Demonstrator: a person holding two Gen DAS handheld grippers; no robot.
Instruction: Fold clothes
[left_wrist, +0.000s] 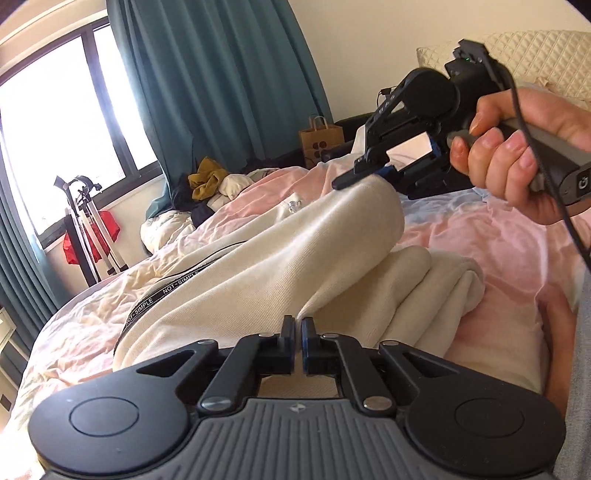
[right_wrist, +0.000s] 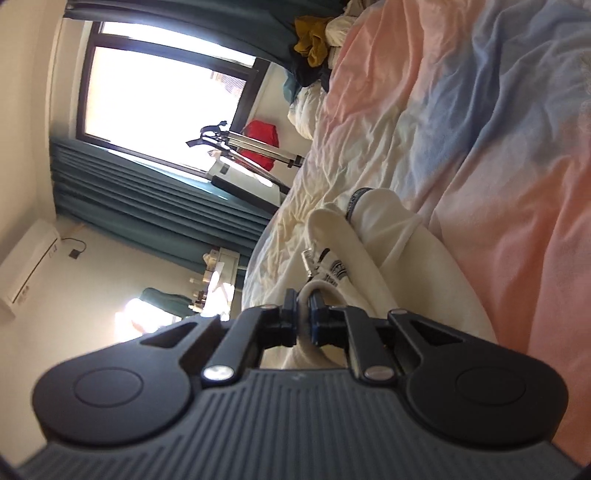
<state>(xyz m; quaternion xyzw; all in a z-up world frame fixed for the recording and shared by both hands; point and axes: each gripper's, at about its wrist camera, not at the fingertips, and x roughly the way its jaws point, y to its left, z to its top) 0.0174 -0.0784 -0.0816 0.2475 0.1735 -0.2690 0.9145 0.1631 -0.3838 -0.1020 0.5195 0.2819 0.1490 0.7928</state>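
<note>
Both tools pinch the cream garment (left_wrist: 280, 258): left tool (left_wrist: 298, 325), right tool (right_wrist: 303, 302) (paper bag's (left_wrist: 320, 142) contents unseen).

I am looking across a wide bed covered in a crumpled pastel sheet of pink, pale blue and cream (left_wrist: 491, 236), with a quilted cream headboard (left_wrist: 532, 55) against the plain off-white wall (left_wrist: 369, 44). A large dark-framed window (left_wrist: 62, 110) pours in hard daylight between long teal pleated curtains (left_wrist: 221, 74), and below it I see a metal folding rack with a red cloth hanging on it (left_wrist: 92, 232). At the far end of the bed lies a heap of mustard, dark and white laundry (left_wrist: 208, 179), a brown paper carrier bag (left_wrist: 320, 140) stands by the wall, and from the right wrist view I can make out a white wall-mounted air conditioner (right_wrist: 27, 262).
</note>
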